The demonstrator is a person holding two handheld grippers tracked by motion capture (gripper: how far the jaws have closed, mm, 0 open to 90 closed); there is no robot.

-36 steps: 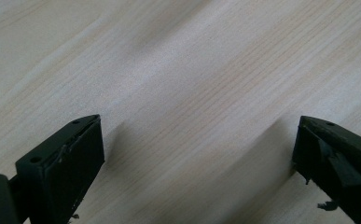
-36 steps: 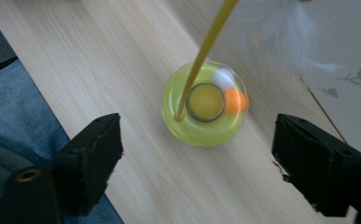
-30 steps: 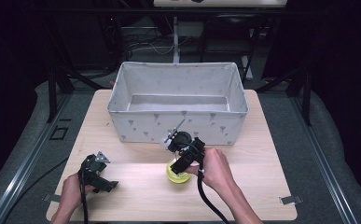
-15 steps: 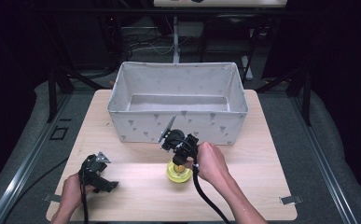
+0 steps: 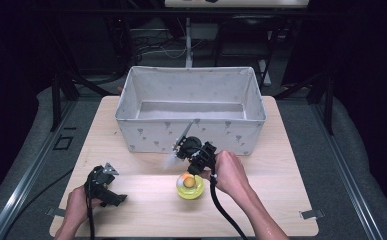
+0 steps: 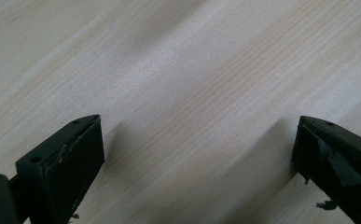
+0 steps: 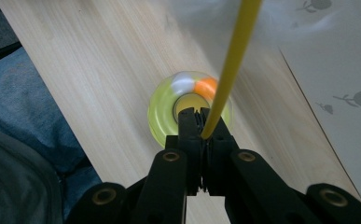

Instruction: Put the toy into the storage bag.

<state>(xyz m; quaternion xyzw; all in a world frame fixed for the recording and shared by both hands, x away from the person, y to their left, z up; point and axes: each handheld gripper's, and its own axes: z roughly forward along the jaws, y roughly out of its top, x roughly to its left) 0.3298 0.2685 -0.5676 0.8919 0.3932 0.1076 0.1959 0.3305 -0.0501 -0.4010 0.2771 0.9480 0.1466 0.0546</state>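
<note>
A yellow-green bowl (image 5: pixel 190 189) (image 7: pixel 162 114) sits on the wooden table near its front middle, with an orange piece (image 5: pixel 187 178) (image 7: pixel 207 87) and a white piece (image 7: pixel 183 83) inside. My right gripper (image 5: pixel 189 172) (image 7: pixel 200 127) points down over the bowl. Its jaws have just been closing and are shut on a thin yellow stick (image 7: pixel 234 51), which rises out of them. In the high view a pale thin thing (image 5: pixel 183 139) slants up-left from this gripper. My left gripper (image 5: pixel 114 197) (image 6: pixel 197 135) rests at the front left, open, with bare wood between its jaws.
A grey fabric bin (image 5: pixel 191 131) (image 7: pixel 336 70) with a small printed pattern stands just behind the bowl, spanning the back of the table (image 5: pixel 281 200). Dark floor and frame rails surround the table. A person's leg in blue fabric (image 7: pixel 24 140) lies beside the table edge.
The right gripper has shifted slightly above the bowl. The bowl and the left hand have stayed where they were.
</note>
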